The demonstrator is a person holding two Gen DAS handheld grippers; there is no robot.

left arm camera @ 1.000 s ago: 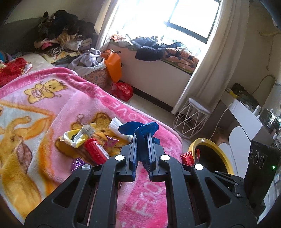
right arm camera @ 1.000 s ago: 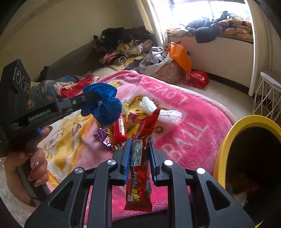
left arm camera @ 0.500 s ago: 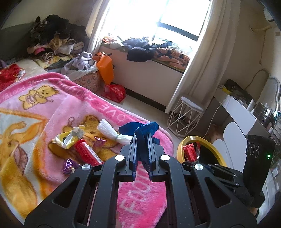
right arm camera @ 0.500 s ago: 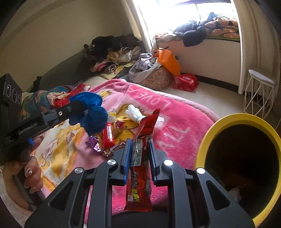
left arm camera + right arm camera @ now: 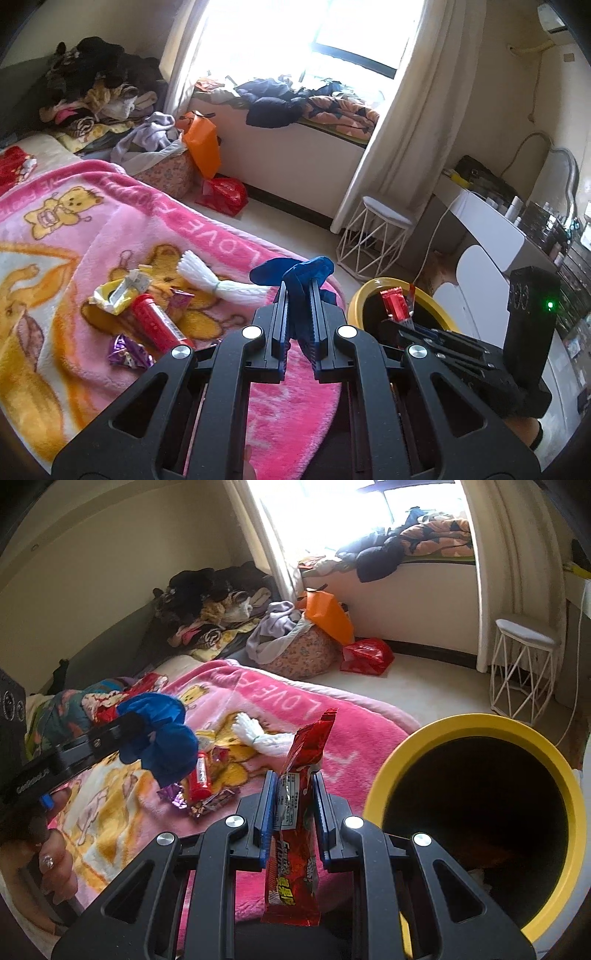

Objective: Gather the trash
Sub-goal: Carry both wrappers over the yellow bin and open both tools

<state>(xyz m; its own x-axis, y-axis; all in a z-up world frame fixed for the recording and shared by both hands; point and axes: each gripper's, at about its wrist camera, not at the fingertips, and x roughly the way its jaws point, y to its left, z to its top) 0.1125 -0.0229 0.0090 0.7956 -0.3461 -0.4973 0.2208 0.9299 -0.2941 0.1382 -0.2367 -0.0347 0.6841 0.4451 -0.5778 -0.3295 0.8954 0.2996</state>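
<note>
I see the yellow bin (image 5: 476, 808) at lower right, dark inside. My right gripper (image 5: 293, 805) pinches a red wrapper (image 5: 295, 797); my left gripper (image 5: 298, 317) pinches blue cloth (image 5: 295, 271). Only the right view shows my hand (image 5: 44, 856).

Wrappers (image 5: 147, 317) on blanket (image 5: 74, 236); bin (image 5: 480, 812) right of bed; stool (image 5: 380, 236) behind.

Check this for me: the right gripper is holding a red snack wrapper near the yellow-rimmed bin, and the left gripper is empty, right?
Not quite: the left gripper is shut on a blue crumpled piece, as the left wrist view shows. The right gripper does hold the red snack wrapper by the yellow-rimmed bin.
</note>
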